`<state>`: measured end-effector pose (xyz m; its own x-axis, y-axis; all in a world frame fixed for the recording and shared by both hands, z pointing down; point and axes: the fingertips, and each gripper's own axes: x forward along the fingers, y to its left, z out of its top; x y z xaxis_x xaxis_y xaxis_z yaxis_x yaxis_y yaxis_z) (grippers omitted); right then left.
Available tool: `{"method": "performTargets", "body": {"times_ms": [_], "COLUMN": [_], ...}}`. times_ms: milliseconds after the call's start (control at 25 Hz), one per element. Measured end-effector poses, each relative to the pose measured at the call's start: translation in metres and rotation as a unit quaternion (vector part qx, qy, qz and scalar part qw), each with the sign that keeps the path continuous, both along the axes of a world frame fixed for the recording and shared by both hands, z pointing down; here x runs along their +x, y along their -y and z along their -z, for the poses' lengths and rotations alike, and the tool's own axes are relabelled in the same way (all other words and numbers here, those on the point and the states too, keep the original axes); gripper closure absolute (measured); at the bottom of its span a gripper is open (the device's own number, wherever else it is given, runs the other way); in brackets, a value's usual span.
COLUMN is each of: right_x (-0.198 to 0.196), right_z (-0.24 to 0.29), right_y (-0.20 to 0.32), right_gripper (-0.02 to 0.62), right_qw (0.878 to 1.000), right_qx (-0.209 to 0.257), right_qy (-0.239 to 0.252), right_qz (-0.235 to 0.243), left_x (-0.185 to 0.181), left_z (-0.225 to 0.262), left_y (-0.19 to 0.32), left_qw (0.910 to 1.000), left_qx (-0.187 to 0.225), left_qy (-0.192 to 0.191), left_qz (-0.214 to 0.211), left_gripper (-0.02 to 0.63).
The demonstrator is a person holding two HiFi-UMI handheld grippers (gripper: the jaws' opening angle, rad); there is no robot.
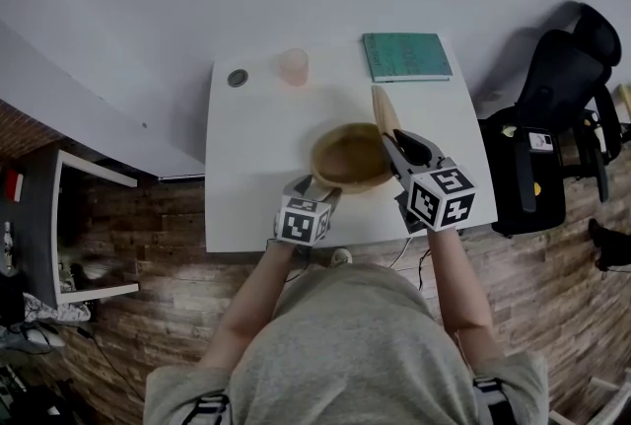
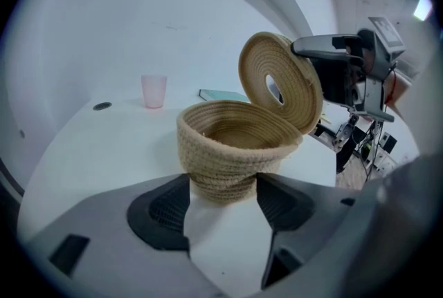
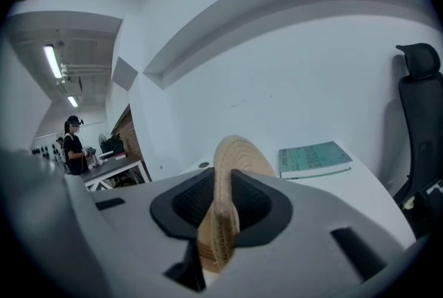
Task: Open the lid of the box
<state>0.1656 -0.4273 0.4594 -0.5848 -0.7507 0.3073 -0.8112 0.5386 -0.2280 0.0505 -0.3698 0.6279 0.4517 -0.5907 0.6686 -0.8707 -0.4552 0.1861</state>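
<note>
A round woven basket box (image 1: pixel 350 157) stands on the white table (image 1: pixel 251 186), its inside bare. My left gripper (image 1: pixel 323 188) is at its near side; in the left gripper view its two pads press the basket (image 2: pixel 232 144) low on its wall, so the left gripper (image 2: pixel 223 196) is shut on it. The flat woven lid (image 1: pixel 384 111) is off the rim, raised on edge at the basket's right. My right gripper (image 1: pixel 394 145) is shut on it. In the right gripper view the lid (image 3: pixel 232 165) stands edge-on between the pads of the right gripper (image 3: pixel 221 210).
A teal book (image 1: pixel 406 56) lies at the table's far right corner. A pink cup (image 1: pixel 293 66) and a small dark disc (image 1: pixel 238 77) sit at the far left. A black office chair (image 1: pixel 562 107) stands to the right of the table.
</note>
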Motion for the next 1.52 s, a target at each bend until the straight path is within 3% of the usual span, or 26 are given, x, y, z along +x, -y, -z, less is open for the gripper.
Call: {"method": "performTargets", "body": {"times_ms": [360,560,880,1520], "right_x": [0.023,0.038,0.046,0.015], "right_z": [0.004,0.009,0.016,0.024], "right_y": [-0.009,-0.022,-0.056,-0.155], "right_gripper": [0.515,0.515,0.515,0.515], "right_qw": [0.997,0.992,0.985,0.975], "right_qx": [-0.006,-0.005,-0.006,0.001], "right_qy": [0.044,0.08,0.103,0.129], "right_qz": [-0.059,-0.097,-0.139,-0.179], "left_x": [-0.004,-0.015,-0.034,-0.063], "left_z": [0.008,0.016,0.036,0.086], "left_y": [-0.003,-0.01,-0.031,-0.106], "left_qw": [1.0,0.9996,0.9988,0.9959], "left_qx": [0.006,0.017,0.031,0.074], "left_qy": [-0.004,-0.001,-0.009,-0.05], "left_qz": [0.005,0.024,0.037,0.013], "left_gripper": [0.328,0.437,0.537,0.586]}}
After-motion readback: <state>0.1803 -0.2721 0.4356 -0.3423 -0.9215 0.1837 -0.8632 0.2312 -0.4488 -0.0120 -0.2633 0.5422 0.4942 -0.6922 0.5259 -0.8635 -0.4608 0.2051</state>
